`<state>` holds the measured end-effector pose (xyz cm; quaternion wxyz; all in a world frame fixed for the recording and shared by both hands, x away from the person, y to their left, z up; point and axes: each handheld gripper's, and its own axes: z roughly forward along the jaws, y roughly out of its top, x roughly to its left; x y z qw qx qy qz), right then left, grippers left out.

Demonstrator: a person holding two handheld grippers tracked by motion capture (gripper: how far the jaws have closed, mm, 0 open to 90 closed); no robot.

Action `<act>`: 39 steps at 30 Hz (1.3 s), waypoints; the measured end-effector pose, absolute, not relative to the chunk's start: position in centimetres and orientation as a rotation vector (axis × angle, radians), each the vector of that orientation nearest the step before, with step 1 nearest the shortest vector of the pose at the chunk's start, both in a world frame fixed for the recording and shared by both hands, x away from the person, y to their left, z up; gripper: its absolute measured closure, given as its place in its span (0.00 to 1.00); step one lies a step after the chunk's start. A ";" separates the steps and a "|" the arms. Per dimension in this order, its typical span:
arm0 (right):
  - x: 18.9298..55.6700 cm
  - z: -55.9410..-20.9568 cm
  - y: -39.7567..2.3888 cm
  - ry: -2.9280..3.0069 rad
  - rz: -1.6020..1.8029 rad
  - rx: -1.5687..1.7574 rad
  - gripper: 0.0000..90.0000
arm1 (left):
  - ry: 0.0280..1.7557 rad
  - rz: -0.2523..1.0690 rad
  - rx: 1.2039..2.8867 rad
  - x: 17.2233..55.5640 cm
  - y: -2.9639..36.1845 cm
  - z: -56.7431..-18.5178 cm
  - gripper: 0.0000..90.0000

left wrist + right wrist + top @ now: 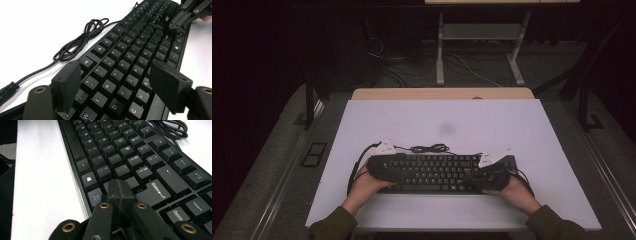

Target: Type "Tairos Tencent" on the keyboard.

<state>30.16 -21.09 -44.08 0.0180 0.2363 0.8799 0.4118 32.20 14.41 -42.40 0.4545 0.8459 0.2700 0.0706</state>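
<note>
Keyboard [432, 172] lies flat at the surface's [442, 125] near edge, stiff and light. Your left gripper [120, 85] hangs released over its keys; your right gripper [120, 192] rests clenched, empty. Grip the end edges, not the loose keycaps.

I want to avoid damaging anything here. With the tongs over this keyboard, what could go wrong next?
1. The right tongs are shut, their tips down among the keys of the keyboard near Enter; a push could press or scrape a key.
2. The left tongs stand open above the letter keys with nothing gripped; closing there might catch a keycap.
3. The bundled cable lies just behind the keyboard; sliding the keyboard could drag or snag it.
</note>
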 end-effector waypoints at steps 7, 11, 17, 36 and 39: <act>30.2 -43.6 -21.2 2.713 1.293 0.739 0.99 | 0.664 0.175 2.092 32.0 14.5 -42.4 0.27; 30.2 -43.3 -21.3 2.695 1.325 0.734 0.97 | 0.669 0.175 2.085 31.9 14.6 -42.5 0.27; 30.7 -42.8 -21.1 2.671 1.374 0.767 0.82 | 0.672 0.178 2.080 31.7 14.9 -42.5 0.29; 33.0 -42.3 -19.1 2.603 1.463 0.852 0.33 | 0.721 0.185 2.075 31.6 16.2 -42.3 0.69; 33.3 -42.3 -18.7 2.593 1.466 0.852 0.32 | 0.724 0.182 2.080 31.6 16.2 -42.3 0.75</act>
